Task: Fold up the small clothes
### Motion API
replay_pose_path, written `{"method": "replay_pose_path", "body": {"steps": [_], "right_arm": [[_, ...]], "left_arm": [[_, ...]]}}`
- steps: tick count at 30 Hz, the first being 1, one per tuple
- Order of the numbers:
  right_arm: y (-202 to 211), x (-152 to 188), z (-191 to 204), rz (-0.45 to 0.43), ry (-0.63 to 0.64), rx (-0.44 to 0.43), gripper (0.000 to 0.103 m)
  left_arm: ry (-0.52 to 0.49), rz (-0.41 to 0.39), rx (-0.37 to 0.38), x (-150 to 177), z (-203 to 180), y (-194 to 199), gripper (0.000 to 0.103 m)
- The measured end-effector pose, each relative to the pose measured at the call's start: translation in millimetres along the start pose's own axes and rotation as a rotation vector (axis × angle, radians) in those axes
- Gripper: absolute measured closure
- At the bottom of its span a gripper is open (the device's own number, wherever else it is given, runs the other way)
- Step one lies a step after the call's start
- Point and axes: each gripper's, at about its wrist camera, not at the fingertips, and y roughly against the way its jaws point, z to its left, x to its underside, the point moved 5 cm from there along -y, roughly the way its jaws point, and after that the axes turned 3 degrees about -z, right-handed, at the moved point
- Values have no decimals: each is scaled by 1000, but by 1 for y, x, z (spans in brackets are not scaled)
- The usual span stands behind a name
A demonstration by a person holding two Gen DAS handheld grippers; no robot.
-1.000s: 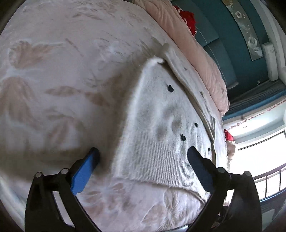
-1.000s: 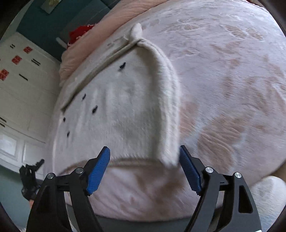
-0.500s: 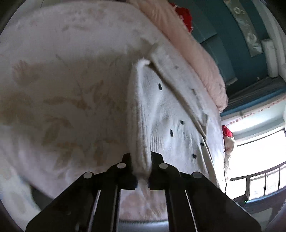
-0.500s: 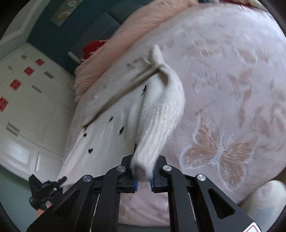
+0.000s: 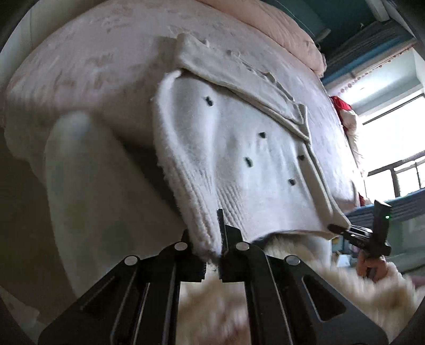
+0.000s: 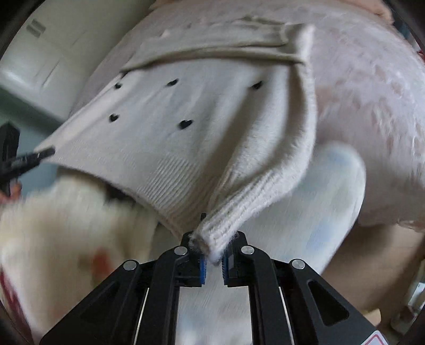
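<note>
Cream fuzzy knitted sweater with small black heart marks [image 5: 239, 148] is stretched from the pink patterned bedspread [image 5: 87, 66] out past the edge of the bed, its ribbed hem lifted clear of the mattress while its upper part still lies on the cover. At one bottom corner the left gripper [image 5: 212, 252] has its black fingers clamped together on the thick ribbed hem, which is bunched into a fold between the pads. At the other bottom corner the right gripper [image 6: 212, 258] pinches the rolled ribbed edge, its blue-lined pads pressed on the knit with only that cloth between them. Between the two corners the hem hangs in a shallow curve. From the left wrist view the right gripper shows at the far corner of the hem, with a hand [image 5: 369, 265] on its handle beside a fluffy cream sleeve [image 5: 332, 289]. A pale pink quilt [image 5: 265, 24] lies along the far side of the bed.
</note>
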Motion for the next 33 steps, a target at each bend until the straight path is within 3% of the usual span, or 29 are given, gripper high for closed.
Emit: {"method": "replay_pose_path", "body": {"steps": [3,5,11,15,17,18,19,21,22,23,24,26,28,33], "right_arm": [[15,15,10,-20,-28,-47,95],[30,4,9,-82,-64,-79,95],[84,-121,-34,-389,-153,-103,95],[66,-226,-82,-517,-296,-169,89],[40,-258,-100,-550,-373,-165,73],[23,-269,-118,-575,-447,-116,66],[14,-274,-129,-589,-514,-76,57],[1,-271,-146,-634,-645,-70,56],[0,-265,-148,-656,-678,-82,55],[1,-261,-147,-668,-682,-84,49],[3,-253,-144,-680,-665,-69,47],[4,-241,-135,-693,-590,16,40],[-6,-237,-129,-672,-532,99,35],[-39,-259,-129,-583,-451,201,32]], "left_arm": [[21,-34,10,3,-1,22,99],[32,-114,46,-23,-8,41,99],[-91,-341,82,-151,-55,50,98],[-126,-453,4,-249,-73,-6,97],[-84,-461,-58,-290,-64,-53,93],[-69,-442,-78,-302,-58,-75,92],[-51,-424,-102,-311,-51,-94,90],[6,-369,-184,-315,-26,-128,84],[19,-361,-188,-310,-22,-132,81],[21,-364,-169,-305,-16,-132,68],[16,-377,-162,-299,-13,-130,45],[10,-424,-178,-289,-2,-120,27],[-9,-426,-190,-283,5,-120,24],[32,-335,-230,-299,25,-153,24]]}}
